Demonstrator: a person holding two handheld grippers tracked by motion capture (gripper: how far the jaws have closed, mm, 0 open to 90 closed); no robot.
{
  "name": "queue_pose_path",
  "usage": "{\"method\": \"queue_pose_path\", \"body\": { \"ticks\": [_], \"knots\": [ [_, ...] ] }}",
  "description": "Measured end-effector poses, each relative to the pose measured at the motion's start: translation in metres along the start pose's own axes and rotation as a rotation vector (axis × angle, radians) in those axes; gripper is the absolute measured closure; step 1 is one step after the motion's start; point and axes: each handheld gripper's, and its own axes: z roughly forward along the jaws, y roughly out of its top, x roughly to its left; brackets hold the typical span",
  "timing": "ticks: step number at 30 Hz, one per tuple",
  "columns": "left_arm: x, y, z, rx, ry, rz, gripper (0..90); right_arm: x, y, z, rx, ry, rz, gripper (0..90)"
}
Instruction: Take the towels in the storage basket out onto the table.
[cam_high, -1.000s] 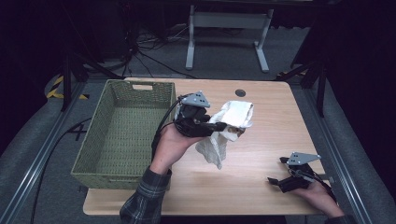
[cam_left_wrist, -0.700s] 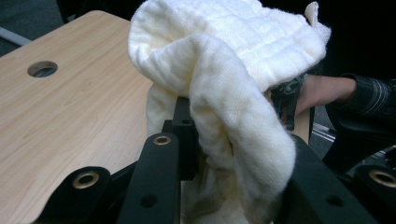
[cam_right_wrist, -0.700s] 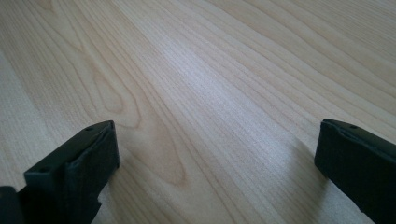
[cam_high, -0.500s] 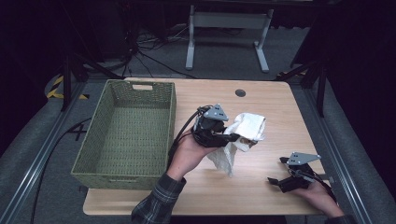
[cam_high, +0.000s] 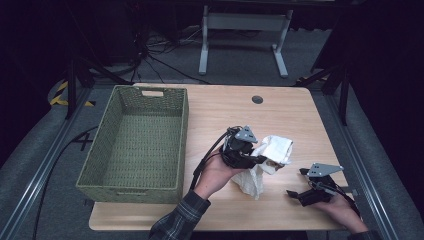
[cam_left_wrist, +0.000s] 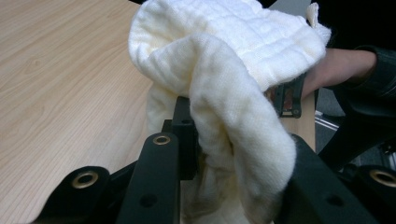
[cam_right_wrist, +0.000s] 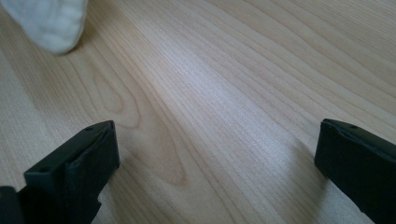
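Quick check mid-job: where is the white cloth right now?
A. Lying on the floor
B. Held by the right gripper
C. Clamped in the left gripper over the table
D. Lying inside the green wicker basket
C: the left gripper has its jaws shut on the white cloth above the table, right of the green wicker basket.

High view looks down from above; both gripper views sit close, sharing the table (cam_high: 280, 107) and cloth (cam_left_wrist: 243, 60).

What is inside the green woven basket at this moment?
The green woven basket holds nothing: the high view shows its woven floor bare from wall to wall. The white cloth is outside it, clamped in the left gripper over the table.
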Motion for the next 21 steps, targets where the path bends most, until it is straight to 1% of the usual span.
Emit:
{"method": "queue_pose_path", "body": {
  "ticks": [2, 3, 4, 5, 6, 9, 10, 12, 13, 14, 15, 17, 19, 20, 21],
  "knots": [
    [0.001, -0.002, 0.005, 0.004, -0.008, 0.001, 73.4, 0.000, 0.000, 0.000, 0.000, 0.000, 0.000, 0.1],
    [0.001, -0.002, 0.005, 0.004, -0.008, 0.001, 73.4, 0.000, 0.000, 0.000, 0.000, 0.000, 0.000, 0.1],
    [0.001, -0.005, 0.010, -0.001, -0.005, -0.001, 73.4, 0.000, 0.000, 0.000, 0.000, 0.000, 0.000, 0.1],
    [0.002, -0.007, 0.014, 0.015, -0.007, 0.006, 73.4, 0.000, 0.000, 0.000, -0.001, 0.001, 0.000, 0.1],
    [0.004, -0.009, 0.017, 0.010, -0.005, 0.010, 73.4, 0.000, 0.000, 0.000, 0.000, 0.000, 0.000, 0.1],
    [0.008, -0.014, 0.023, 0.019, -0.017, -0.003, 73.3, 0.000, 0.000, 0.000, -0.001, -0.001, -0.002, 0.1],
    [0.009, -0.016, 0.026, 0.013, -0.017, -0.006, 73.3, 0.000, 0.000, 0.000, -0.001, -0.001, -0.002, 0.1],
    [0.012, -0.020, 0.031, 0.028, -0.021, -0.011, 73.3, 0.000, 0.000, 0.000, -0.001, -0.001, -0.002, 0.1],
    [0.013, -0.022, 0.034, 0.023, -0.021, -0.012, 73.3, 0.000, 0.000, 0.000, -0.002, 0.000, -0.001, 0.1],
    [0.015, -0.025, 0.037, 0.032, -0.019, -0.009, 73.3, 0.000, 0.000, 0.000, -0.001, -0.001, -0.002, 0.1],
    [0.017, -0.028, 0.041, 0.033, -0.020, -0.017, 73.2, 0.000, 0.000, 0.000, -0.001, -0.001, -0.002, 0.1],
    [0.020, -0.032, 0.046, 0.050, -0.020, -0.028, 73.2, 0.000, 0.000, 0.000, -0.001, -0.001, -0.002, 0.1],
    [0.022, -0.034, 0.048, 0.049, -0.016, -0.031, 73.2, 0.000, 0.000, 0.000, -0.001, 0.000, -0.002, 0.1],
    [0.024, -0.037, 0.051, 0.055, -0.019, -0.042, 73.2, 0.000, 0.000, 0.000, -0.001, 0.000, -0.002, 0.1],
    [0.027, -0.038, 0.052, 0.075, -0.012, -0.033, 73.1, 0.000, 0.000, 0.000, -0.001, 0.000, -0.002, 0.1]
  ]
}}
